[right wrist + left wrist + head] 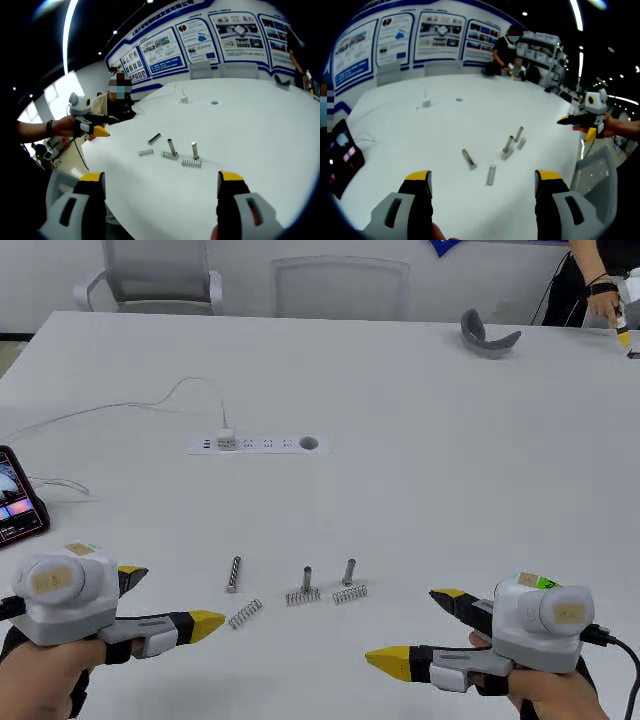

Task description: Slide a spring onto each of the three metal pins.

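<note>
The three pins sit on the white table (420,490), a little farther off than my two claws and between them. The left pin (233,574) lies on its side. The middle pin (307,578) and the right pin (349,571) stand upright. All three springs lie flat on the table. The left spring (245,613) is near the left pin, on its near right and apart from it. The middle spring (303,596) lies just at the near foot of the middle pin. The right spring (350,593) lies just beside the near foot of the right pin.

My left claw (172,598) hovers near-left of the pins, jaws spread wide with nothing between them. My right claw (412,627) hovers near-right, equally wide and empty.

Farther off lies a power strip (258,444) with a plug and cable (120,406). A phone (18,496) lies at the left edge. A grey curved thing (488,336) lies far right.
</note>
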The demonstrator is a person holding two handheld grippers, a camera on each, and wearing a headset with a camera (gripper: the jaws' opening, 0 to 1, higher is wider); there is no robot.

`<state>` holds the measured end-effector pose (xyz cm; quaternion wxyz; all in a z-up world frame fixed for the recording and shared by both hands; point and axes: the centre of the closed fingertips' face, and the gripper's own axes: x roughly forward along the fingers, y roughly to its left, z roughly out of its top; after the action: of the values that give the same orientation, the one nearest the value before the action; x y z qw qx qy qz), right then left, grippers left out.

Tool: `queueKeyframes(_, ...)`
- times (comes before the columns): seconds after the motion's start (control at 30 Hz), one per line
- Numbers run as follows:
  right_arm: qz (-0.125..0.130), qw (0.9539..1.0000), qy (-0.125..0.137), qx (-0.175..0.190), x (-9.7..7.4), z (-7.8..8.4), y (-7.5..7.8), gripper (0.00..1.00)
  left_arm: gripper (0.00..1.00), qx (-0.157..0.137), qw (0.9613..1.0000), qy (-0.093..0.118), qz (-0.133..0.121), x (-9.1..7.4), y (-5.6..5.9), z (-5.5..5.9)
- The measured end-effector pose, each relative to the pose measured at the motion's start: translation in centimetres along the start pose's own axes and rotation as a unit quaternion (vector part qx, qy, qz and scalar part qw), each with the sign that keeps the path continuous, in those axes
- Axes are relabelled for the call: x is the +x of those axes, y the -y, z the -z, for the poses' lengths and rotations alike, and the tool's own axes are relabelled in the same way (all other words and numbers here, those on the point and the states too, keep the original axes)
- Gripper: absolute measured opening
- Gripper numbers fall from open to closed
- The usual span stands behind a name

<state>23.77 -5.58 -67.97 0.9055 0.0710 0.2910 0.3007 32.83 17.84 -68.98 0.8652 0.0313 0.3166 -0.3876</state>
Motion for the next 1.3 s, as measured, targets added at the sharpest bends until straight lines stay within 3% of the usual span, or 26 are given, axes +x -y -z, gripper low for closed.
queueKeyframes(0.63,0.008,1.0,-0.006,0.0,-0.2,0.6,0.2,0.94,0.81,0.009,0.9995,-0.027,0.011,2.9,-0.4,-0.4)
queueKeyframes(1.3,0.008,0.9999,-0.007,0.009,-0.1,1.2,0.6,0.93,0.75,0.012,0.9974,-0.066,0.029,7.7,-0.6,0.6)
